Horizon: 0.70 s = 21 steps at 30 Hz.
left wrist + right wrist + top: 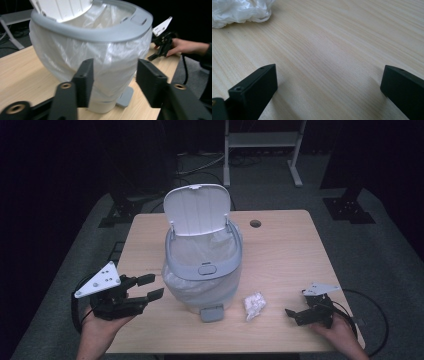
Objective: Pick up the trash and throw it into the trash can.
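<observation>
A small grey pedal bin (202,270) stands mid-table with its white lid (196,209) flipped up and a clear plastic liner (82,52) folded over its rim. A crumpled white wad of paper (254,305) lies on the wood just right of the bin; the right gripper view catches it at top left (239,11). My left gripper (151,287) hovers open at the bin's left side, jaws pointing at the liner (113,82). Low over the table near the front right corner, my right gripper (291,314) is open with nothing between its jaws (327,87).
The bin's foot pedal (212,313) sticks out toward the front edge. A cable hole (255,223) sits near the table's far edge. A white metal frame (262,142) and dark stand bases (350,207) are on the floor beyond the wooden table (290,260).
</observation>
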Tool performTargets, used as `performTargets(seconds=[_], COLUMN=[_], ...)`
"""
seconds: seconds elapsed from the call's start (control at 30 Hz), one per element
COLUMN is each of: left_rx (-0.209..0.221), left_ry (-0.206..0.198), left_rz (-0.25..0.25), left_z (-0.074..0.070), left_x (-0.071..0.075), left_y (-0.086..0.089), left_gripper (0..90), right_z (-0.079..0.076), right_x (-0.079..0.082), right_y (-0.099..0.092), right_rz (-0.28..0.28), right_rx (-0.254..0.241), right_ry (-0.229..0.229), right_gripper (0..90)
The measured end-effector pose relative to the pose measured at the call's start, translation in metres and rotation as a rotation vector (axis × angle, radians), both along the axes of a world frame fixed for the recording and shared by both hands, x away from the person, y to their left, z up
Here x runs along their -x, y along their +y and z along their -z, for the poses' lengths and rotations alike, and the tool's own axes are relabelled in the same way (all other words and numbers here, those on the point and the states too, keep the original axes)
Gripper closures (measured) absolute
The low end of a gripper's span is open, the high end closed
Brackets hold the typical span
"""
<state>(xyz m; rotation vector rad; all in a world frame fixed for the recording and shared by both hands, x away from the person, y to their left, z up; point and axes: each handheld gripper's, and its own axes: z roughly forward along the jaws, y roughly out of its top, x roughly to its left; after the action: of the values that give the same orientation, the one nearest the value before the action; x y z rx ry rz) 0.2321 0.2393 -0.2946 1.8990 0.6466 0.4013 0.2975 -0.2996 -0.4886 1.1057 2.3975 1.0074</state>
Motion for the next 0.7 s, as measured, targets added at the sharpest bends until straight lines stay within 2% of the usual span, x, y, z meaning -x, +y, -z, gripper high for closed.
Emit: performTargets(seconds=[0.07, 0.1, 0.17, 0.2, 0.23, 0.37, 0.5, 0.57, 0.7], left_rx=[-0.011, -0.021, -0.02, -0.025, -0.032, -0.041, -0.049, -0.06, -0.071], left_ry=[0.0, 0.003, 0.007, 0.01, 0.015, 0.023, 0.03, 0.03, 0.026], left_rz=[-0.004, -0.01, -0.011, -0.02, -0.036, -0.069, -0.082, -0.094, -0.103], left_z=[0.003, 0.01, 0.013, 0.017, 0.023, 0.037, 0.048, 0.058, 0.069], left_x=[0.0, -0.002, -0.002, -0.003, -0.004, -0.006, -0.008, -0.01, -0.012], left_y=[0.0, 0.0, 0.0, 0.0, 0.0, 0.001, 0.002, 0.001, 0.001], left_gripper=[38.1, 35.8, 33.7, 33.7, 27.9, 19.5, 16.3, 10.8, 8.4], right_z=[0.0, 0.0, 0.0, 0.0, 0.0, 0.0, 0.0, 0.0, 0.0], right_x=[0.0, 0.0, 0.0, 0.0, 0.0, 0.0, 0.0, 0.0, 0.0], right_y=[0.0, 0.0, 0.0, 0.0, 0.0, 0.0, 0.0, 0.0, 0.0], right_rz=[0.0, 0.0, 0.0, 0.0, 0.0, 0.0, 0.0, 0.001, 0.003], right_rx=[-0.001, -0.001, -0.001, -0.001, 0.0, -0.001, 0.0, 0.0, 0.0], right_ry=[0.0, 0.0, 0.0, 0.0, 0.0, 0.0, 0.0, 0.0, 0.0], right_gripper=[0.0, 0.0, 0.0, 0.0, 0.0, 0.0, 0.0, 0.0, 0.0])
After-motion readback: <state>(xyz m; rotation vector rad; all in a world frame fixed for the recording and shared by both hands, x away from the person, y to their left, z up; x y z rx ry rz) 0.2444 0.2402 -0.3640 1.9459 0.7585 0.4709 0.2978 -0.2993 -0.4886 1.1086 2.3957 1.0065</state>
